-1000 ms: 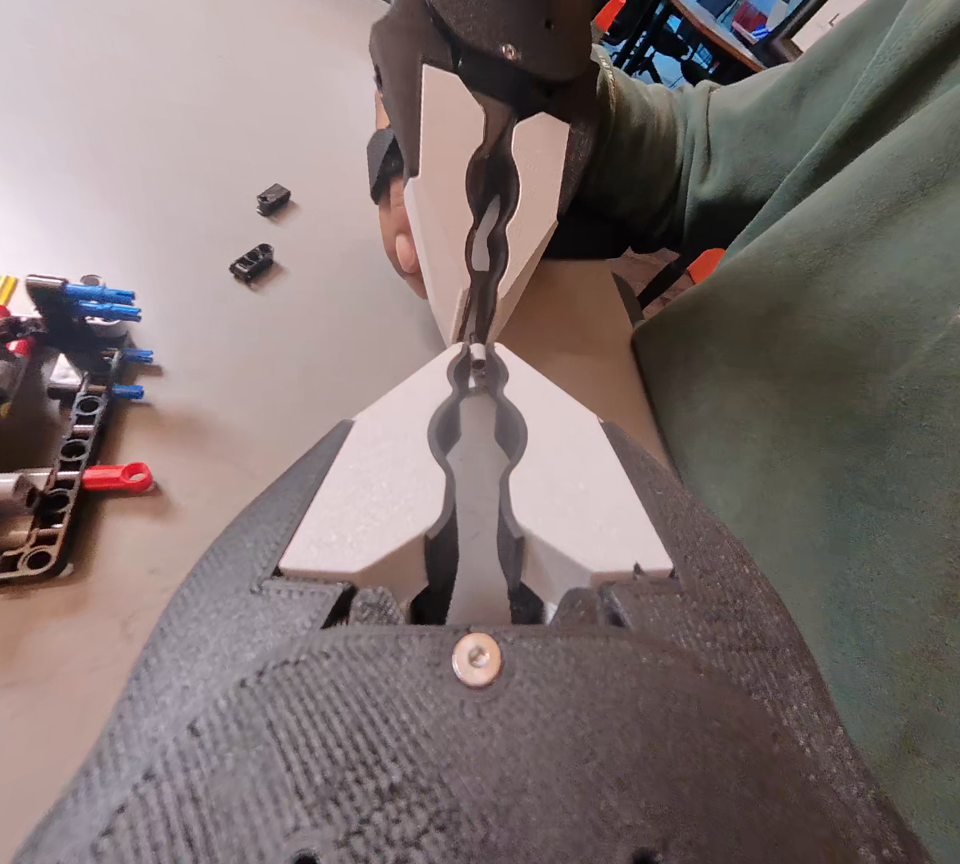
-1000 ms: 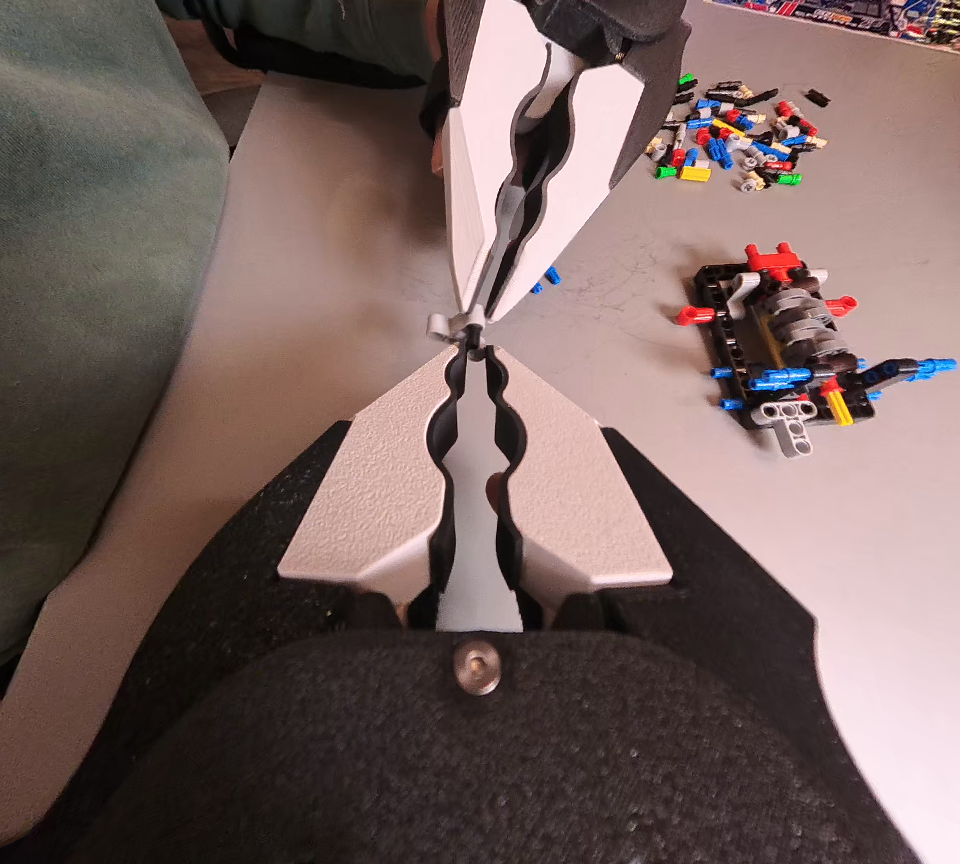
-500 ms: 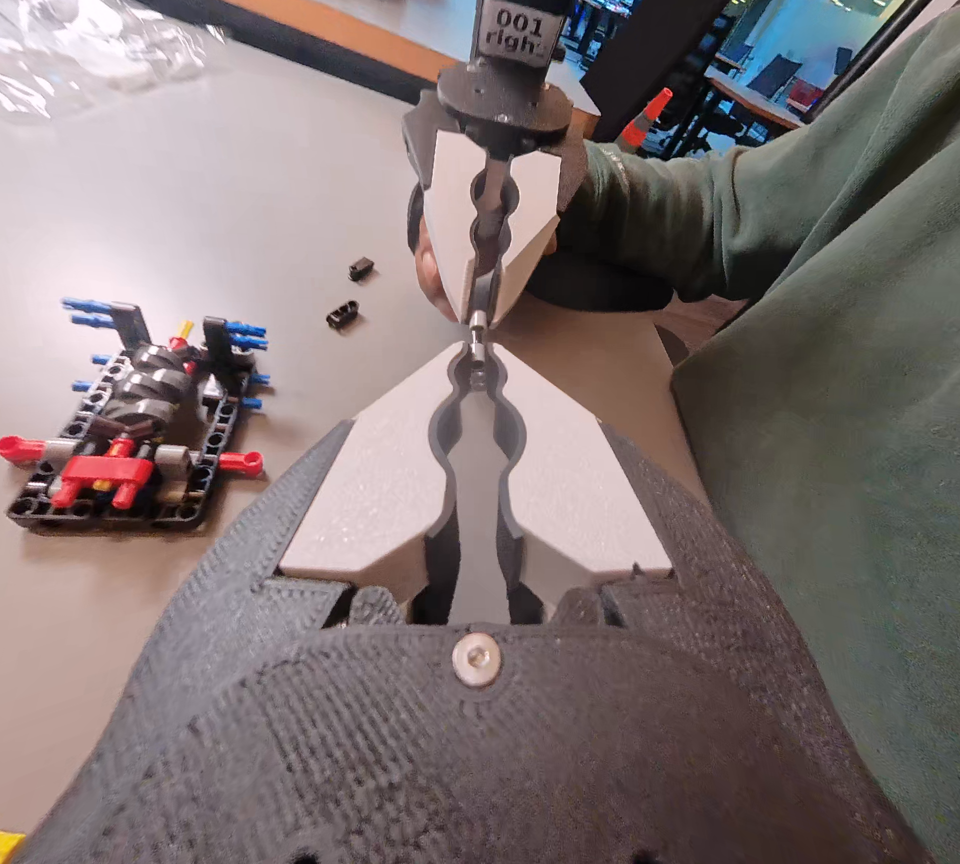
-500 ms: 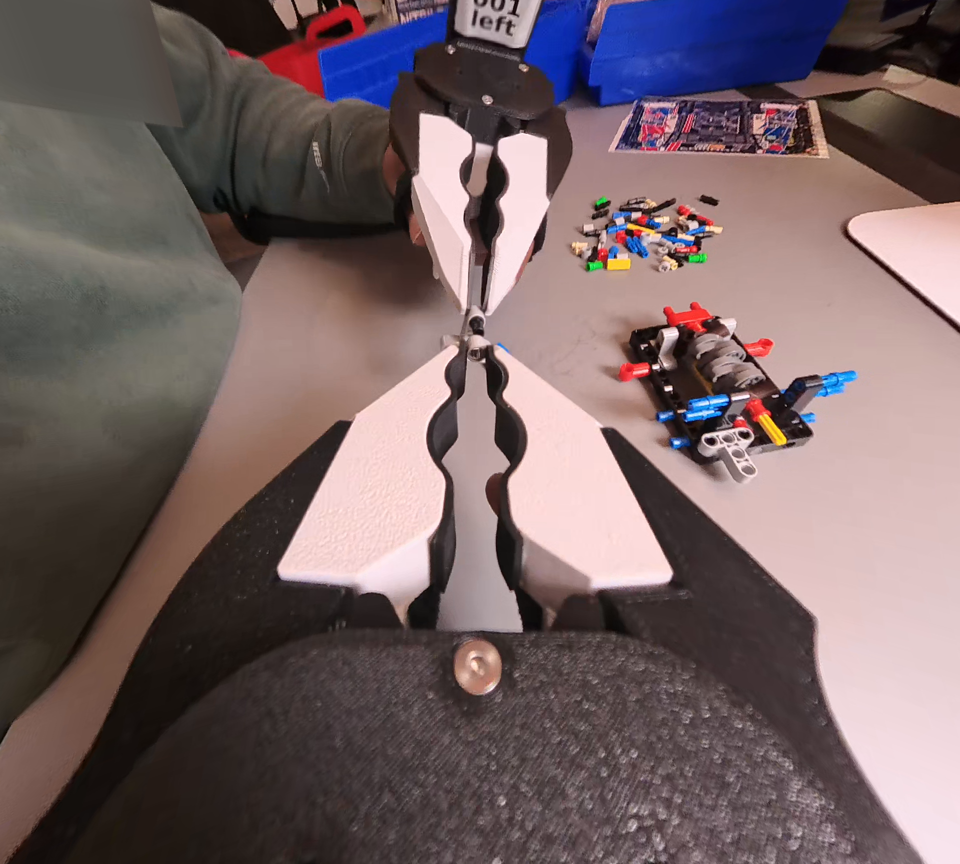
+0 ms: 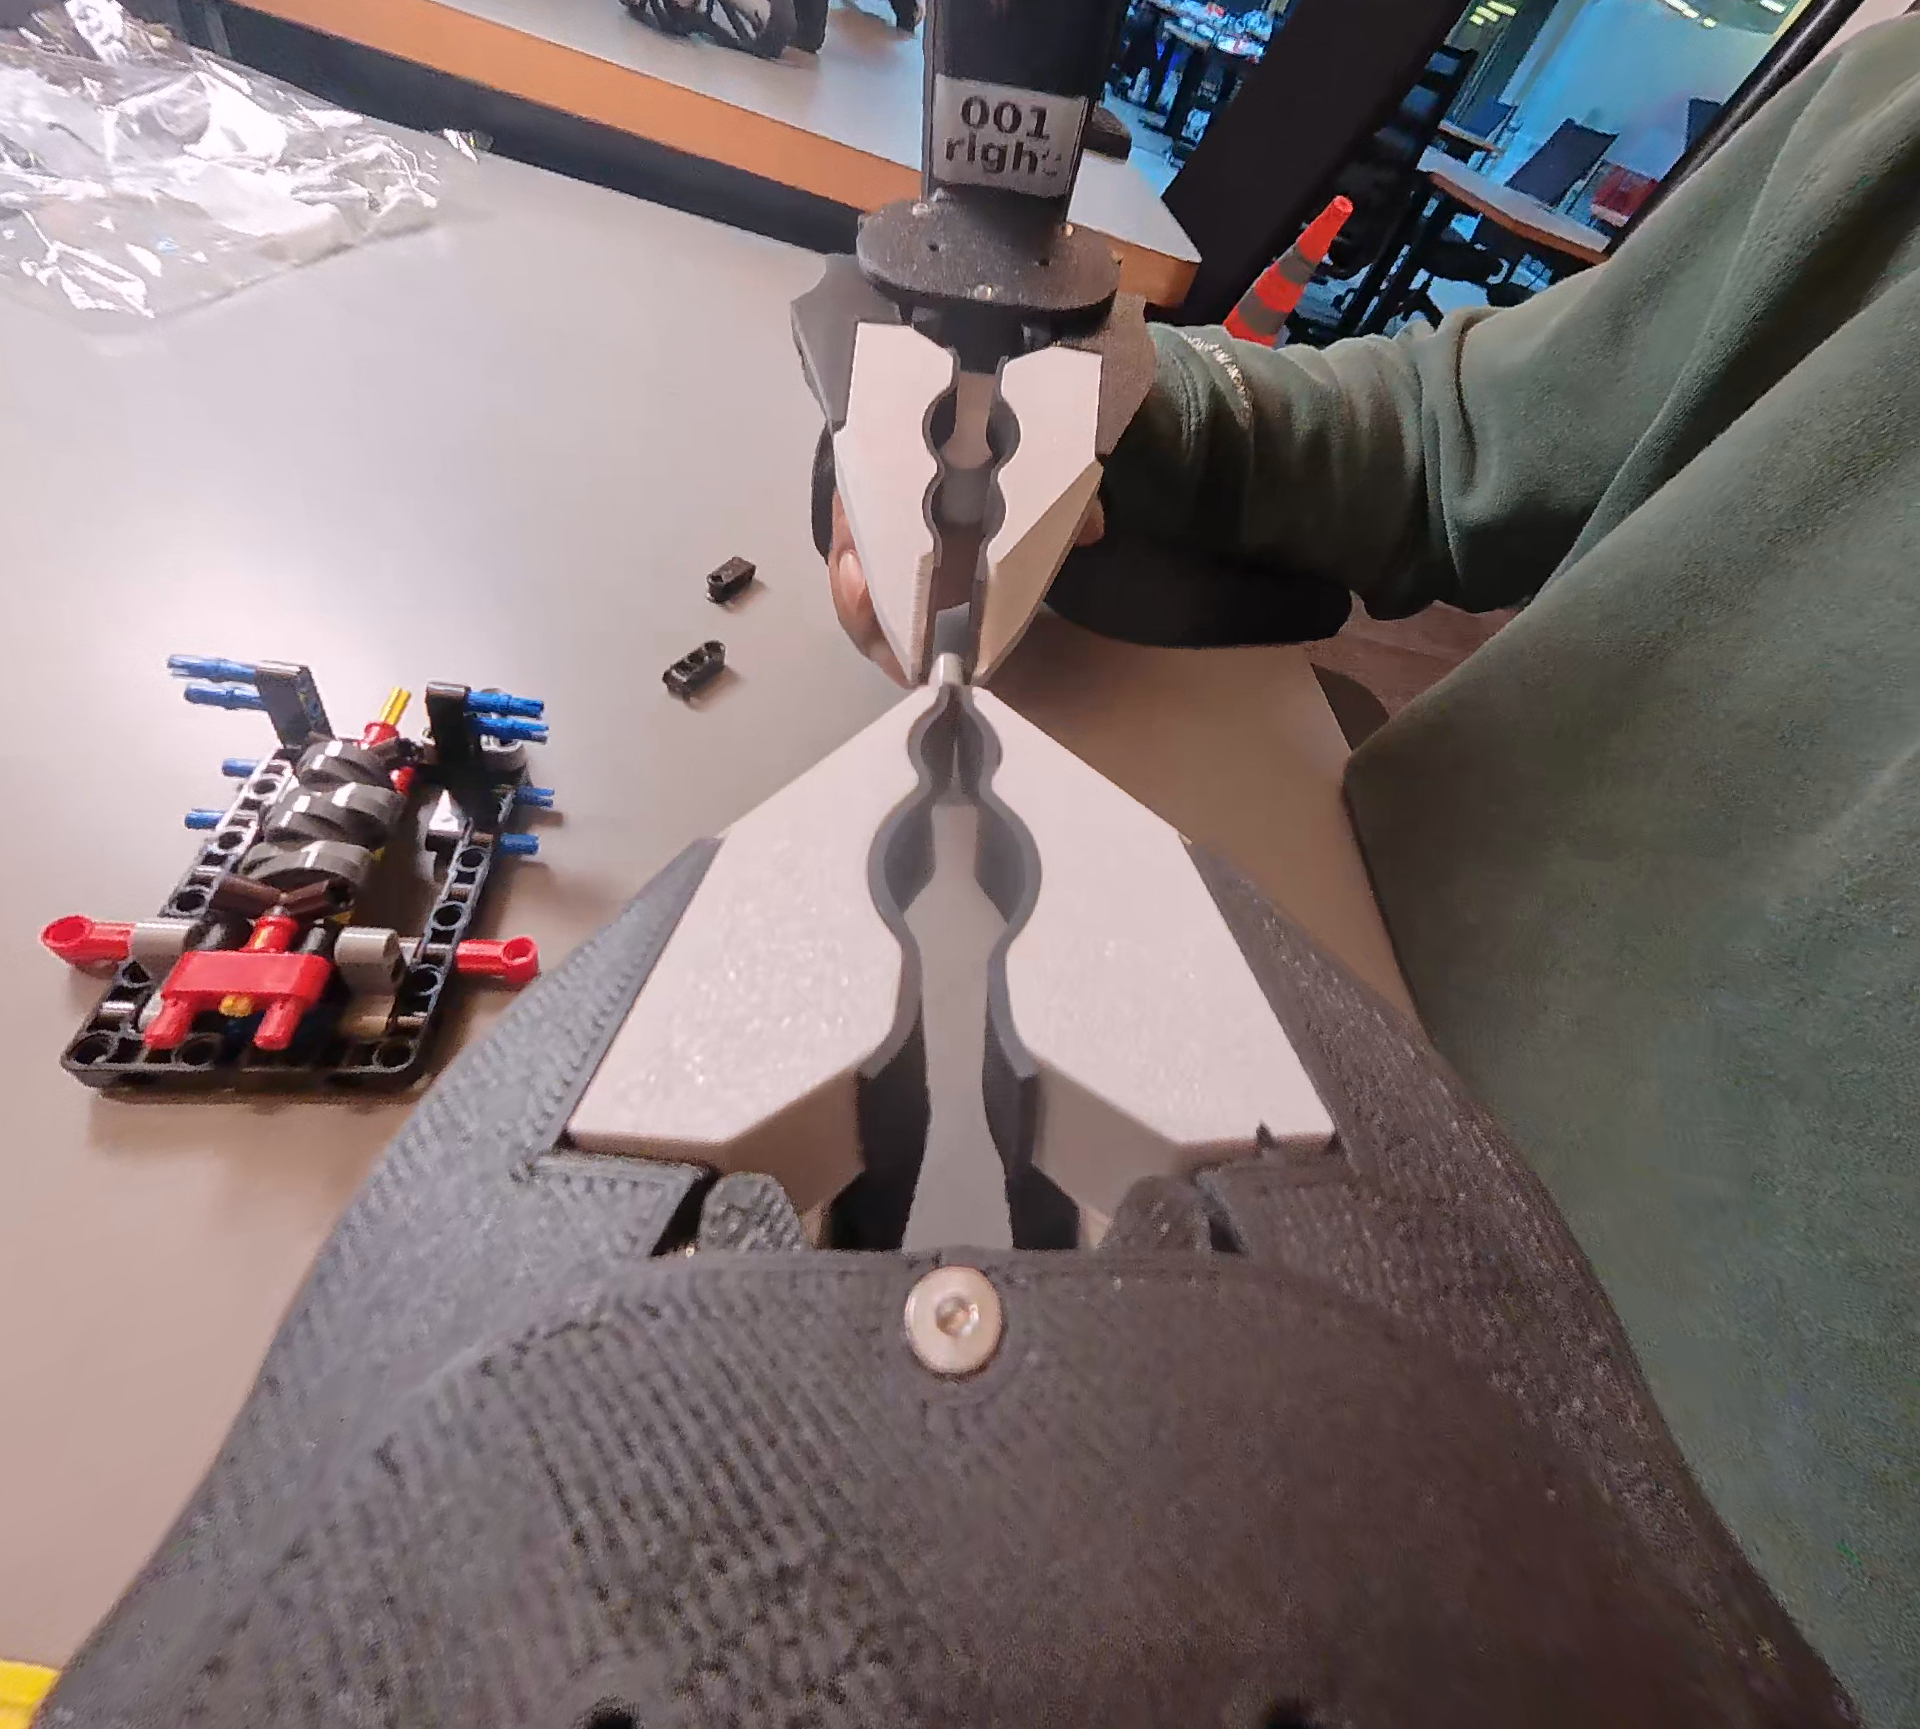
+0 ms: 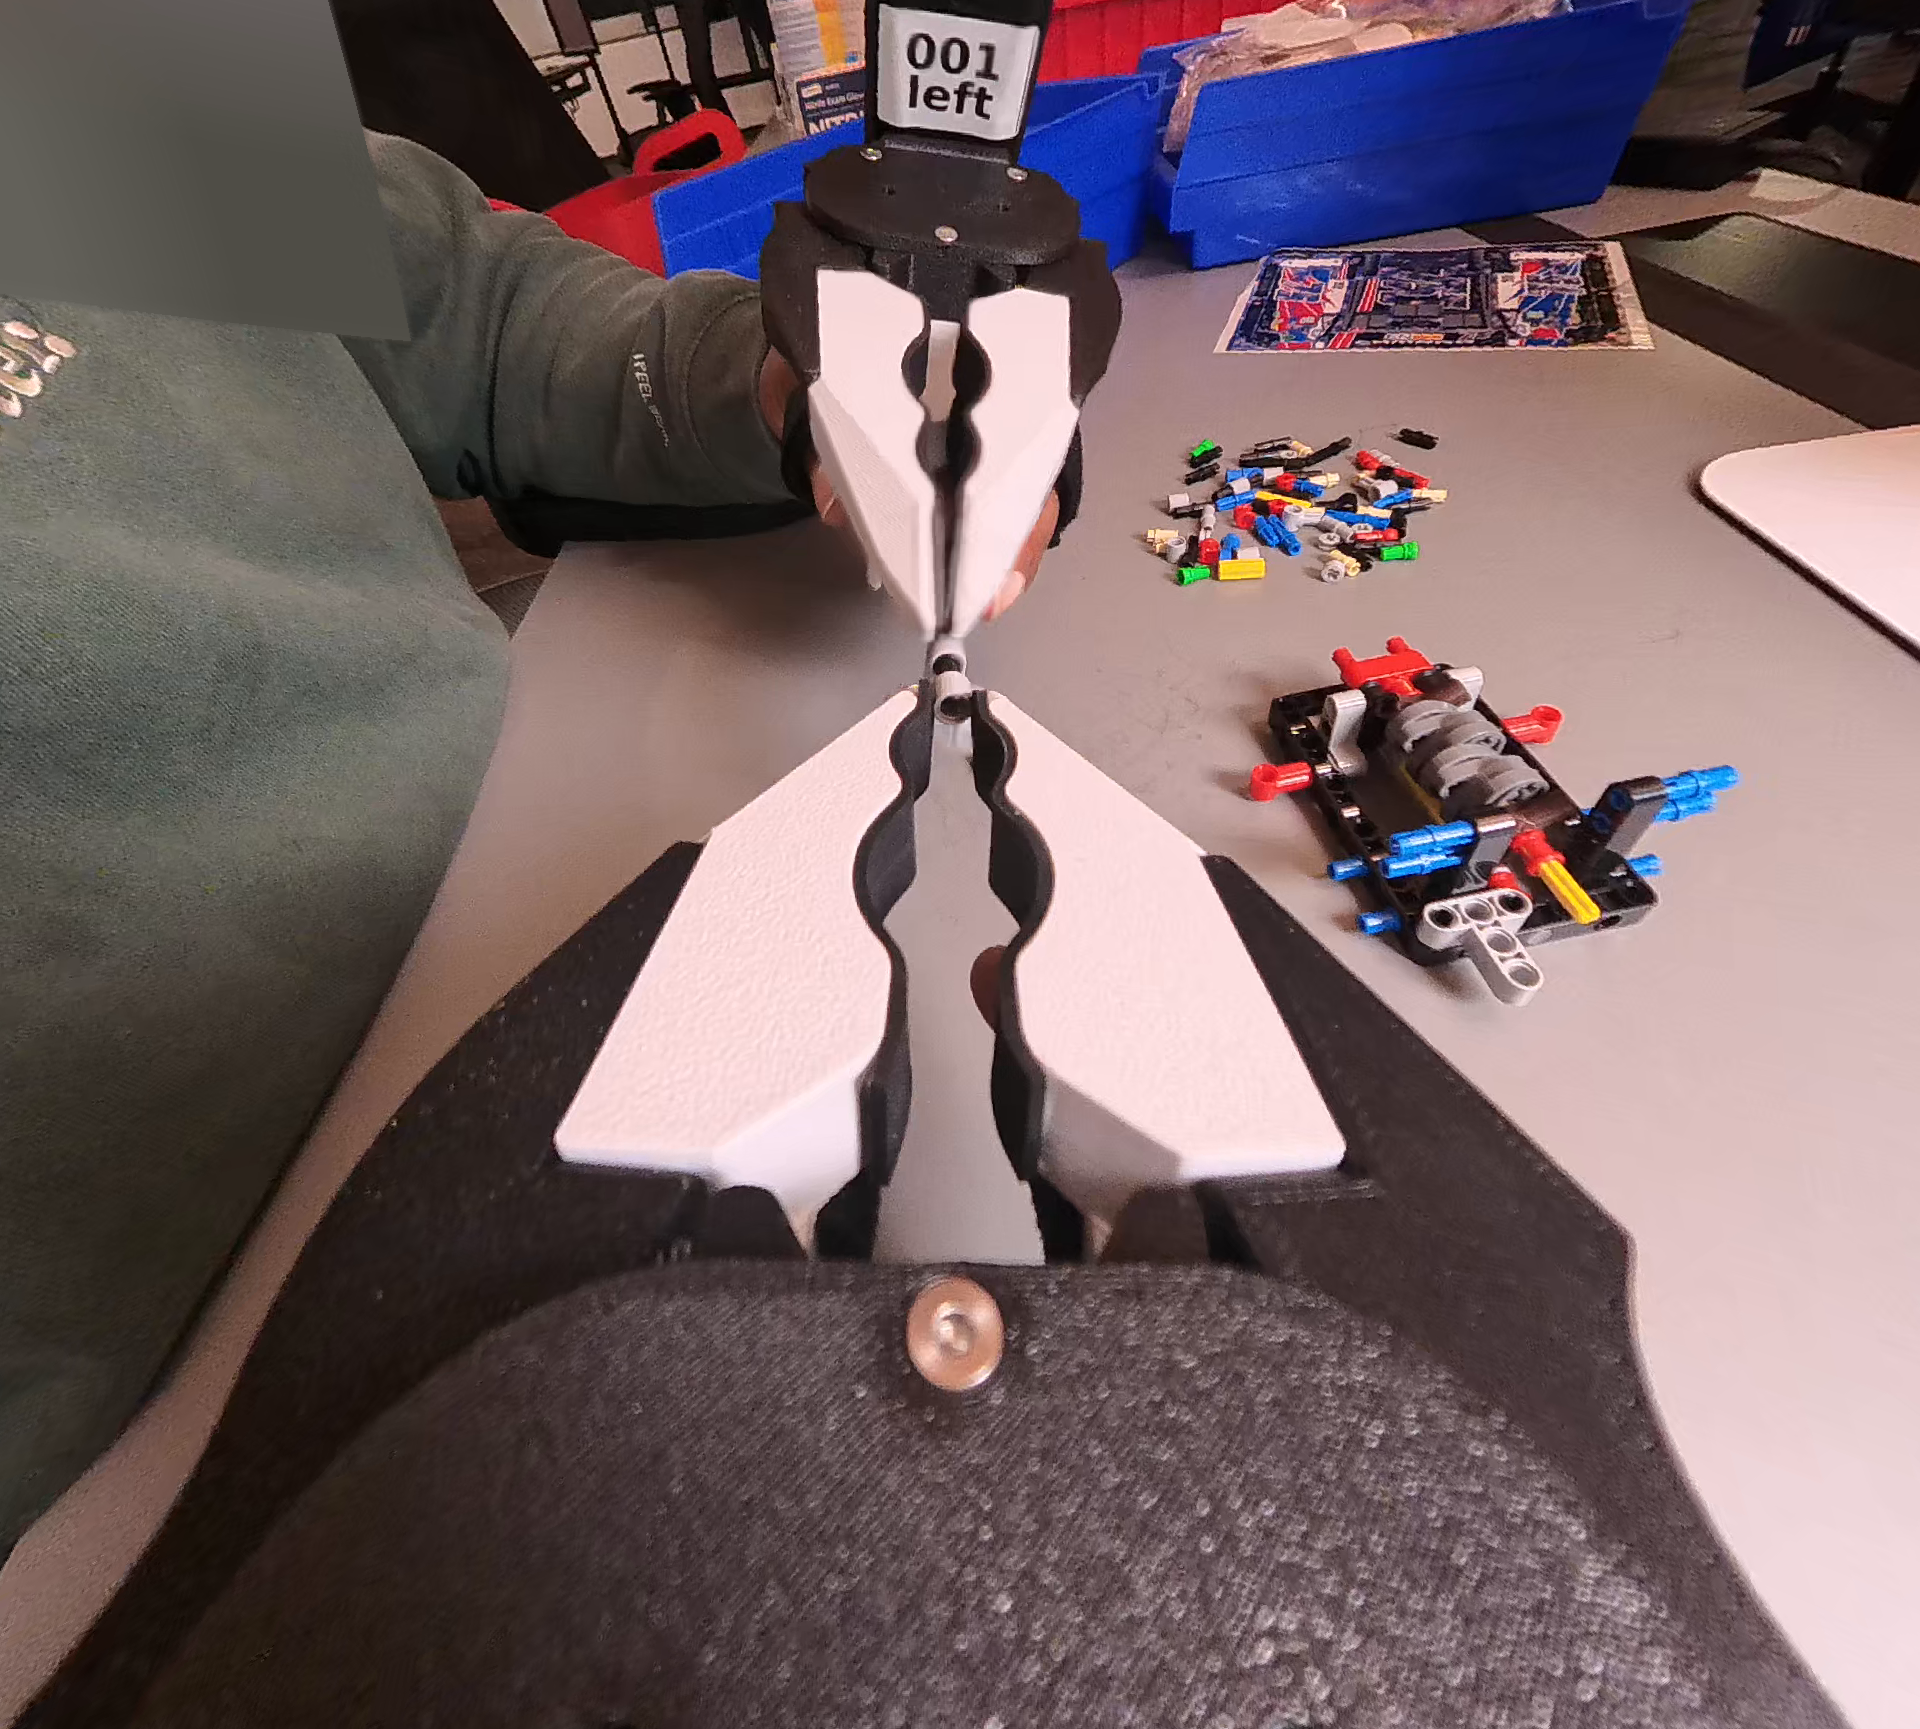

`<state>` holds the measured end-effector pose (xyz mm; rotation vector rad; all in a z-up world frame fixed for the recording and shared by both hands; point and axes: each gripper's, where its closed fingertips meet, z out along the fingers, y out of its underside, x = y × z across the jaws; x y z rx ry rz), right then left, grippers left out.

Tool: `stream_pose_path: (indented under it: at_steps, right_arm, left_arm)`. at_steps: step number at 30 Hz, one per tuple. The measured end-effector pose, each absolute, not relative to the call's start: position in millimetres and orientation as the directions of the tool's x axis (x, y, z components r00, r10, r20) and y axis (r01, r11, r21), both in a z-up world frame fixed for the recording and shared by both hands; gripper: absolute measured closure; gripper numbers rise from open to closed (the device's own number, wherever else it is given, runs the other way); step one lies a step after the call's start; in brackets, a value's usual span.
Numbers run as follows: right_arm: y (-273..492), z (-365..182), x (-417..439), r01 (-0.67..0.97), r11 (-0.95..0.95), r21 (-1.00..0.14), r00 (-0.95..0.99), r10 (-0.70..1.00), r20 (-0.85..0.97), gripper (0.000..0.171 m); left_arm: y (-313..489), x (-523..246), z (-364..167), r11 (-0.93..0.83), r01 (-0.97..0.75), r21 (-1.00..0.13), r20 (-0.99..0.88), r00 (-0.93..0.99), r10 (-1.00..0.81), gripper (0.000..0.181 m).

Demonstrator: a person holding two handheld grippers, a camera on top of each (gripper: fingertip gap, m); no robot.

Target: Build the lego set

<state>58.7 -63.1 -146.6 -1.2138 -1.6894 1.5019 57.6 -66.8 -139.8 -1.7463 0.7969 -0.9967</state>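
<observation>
Pinching small grey piece (image 6: 948, 700) tip-to-tip, left gripper (image 5: 951, 711) and right gripper (image 6: 945, 705) both clamped; loose pile (image 6: 1294, 511) only in right view; tabletop (image 5: 416, 453) edge close

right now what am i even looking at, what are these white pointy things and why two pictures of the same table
There is no robot here: a person holds a hand-held gripper in each hand. The white wedges are the gripper fingers. Each gripper carries a camera that looks along its own fingers, so each picture shows one gripper large at the bottom and the other one facing it.

The left gripper and right gripper meet tip to tip above the table, both shut on a small grey piece; whether it is one piece or two being joined is too small to tell.

On the table lie a half-built model on a black frame, a pile of loose parts, a printed sheet, two black parts and a clear bag.
</observation>
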Motion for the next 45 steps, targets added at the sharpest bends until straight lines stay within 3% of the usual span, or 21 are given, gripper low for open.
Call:
stream_pose_path:
  at_steps: [8,16,25,30,31,36,40,45]
  right_arm:
    - [-64,-153,56,0.278,-0.028,-0.960,-0.418,0.897,-0.147,0.166]
    - [-21,-141,69,0.282,0.024,-0.959,-0.285,0.957,-0.060,0.166]
    - [41,-117,81,0.212,-0.033,-0.977,-0.013,0.999,-0.036,0.166]
    - [47,-116,83,0.192,-0.058,-0.980,0.011,0.998,-0.057,0.166]
    - [46,-117,83,0.196,-0.058,-0.979,0.005,0.998,-0.058,0.166]
    - [21,-122,84,0.238,0.023,-0.971,-0.124,0.992,-0.007,0.166]
    - [-14,-139,88,0.316,0.129,-0.940,-0.289,0.957,0.035,0.166]
    - [-55,-174,79,0.426,0.218,-0.878,-0.431,0.902,0.015,0.166]
  left_arm:
    - [-59,49,-147,-0.367,-0.083,-0.927,0.275,0.514,-0.812,0.181]
    - [-77,77,-203,-0.378,-0.396,-0.837,0.158,0.487,-0.859,0.161]
    - [-44,121,-215,-0.303,-0.542,-0.784,0.039,0.443,-0.896,0.158]
    - [-33,130,-224,-0.283,-0.633,-0.721,-0.009,0.417,-0.909,0.161]
    - [-31,130,-225,-0.292,-0.631,-0.719,-0.008,0.427,-0.904,0.173]
    - [-30,109,-212,-0.529,-0.399,-0.749,0.265,0.551,-0.791,0.175]
    - [-40,75,-208,-0.775,-0.143,-0.616,0.584,0.578,-0.571,0.175]
    - [-65,45,-216,-0.799,-0.285,-0.529,0.503,0.653,-0.566,0.176]
